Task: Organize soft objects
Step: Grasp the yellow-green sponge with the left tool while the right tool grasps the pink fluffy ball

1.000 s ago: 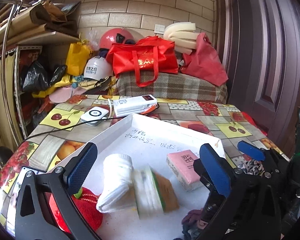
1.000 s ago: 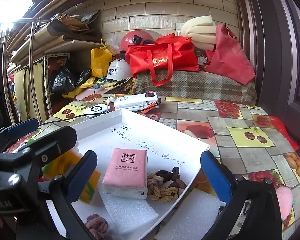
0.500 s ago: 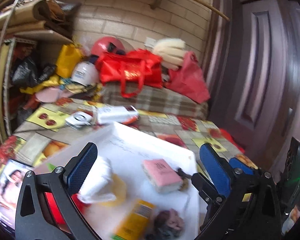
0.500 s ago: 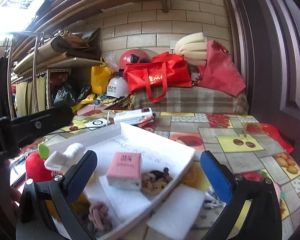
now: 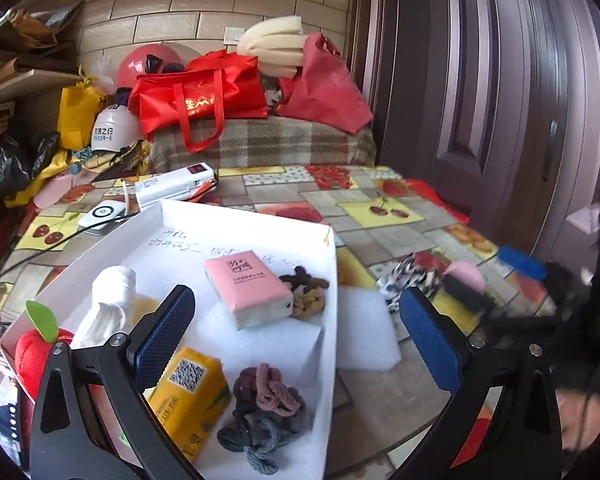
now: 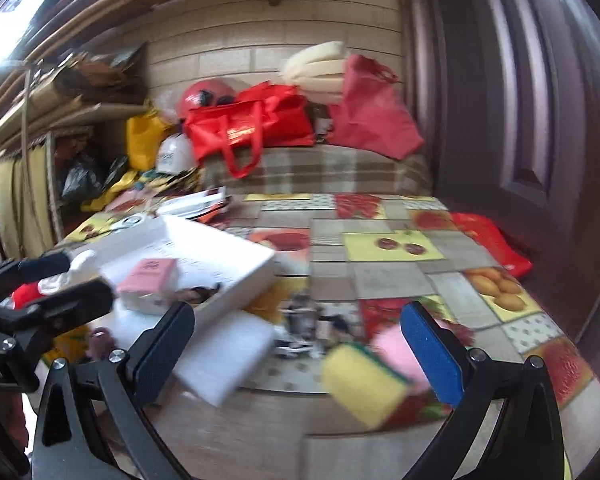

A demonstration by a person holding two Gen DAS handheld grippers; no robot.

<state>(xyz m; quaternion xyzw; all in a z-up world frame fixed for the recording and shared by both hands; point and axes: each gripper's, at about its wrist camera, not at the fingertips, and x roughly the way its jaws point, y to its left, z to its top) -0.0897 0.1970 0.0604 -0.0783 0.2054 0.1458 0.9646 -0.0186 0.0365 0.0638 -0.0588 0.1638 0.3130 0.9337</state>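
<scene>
Motion blur smears the right wrist view: a yellow sponge point(image 6: 364, 384) and a pink object point(image 6: 392, 350) beside it lose all detail. In the left wrist view, the left gripper's finger point(image 5: 162, 338) hides part of the yellow tissue pack point(image 5: 188, 396).

A wall of pale beige brick-pattern tiles point(image 5: 204, 12) fills the twelve o'clock side. At three o'clock stands a dark purplish-brown panelled door point(image 5: 508, 92). Wooden shelves point(image 6: 56, 116) with a metal frame run along nine to ten o'clock, with bright daylight point(image 6: 4, 28) at the upper left of the right wrist view. A plaid-covered bench point(image 5: 276, 140) sits against the wall, just behind the table point(image 5: 384, 236), whose cloth is printed with fruit squares.
</scene>
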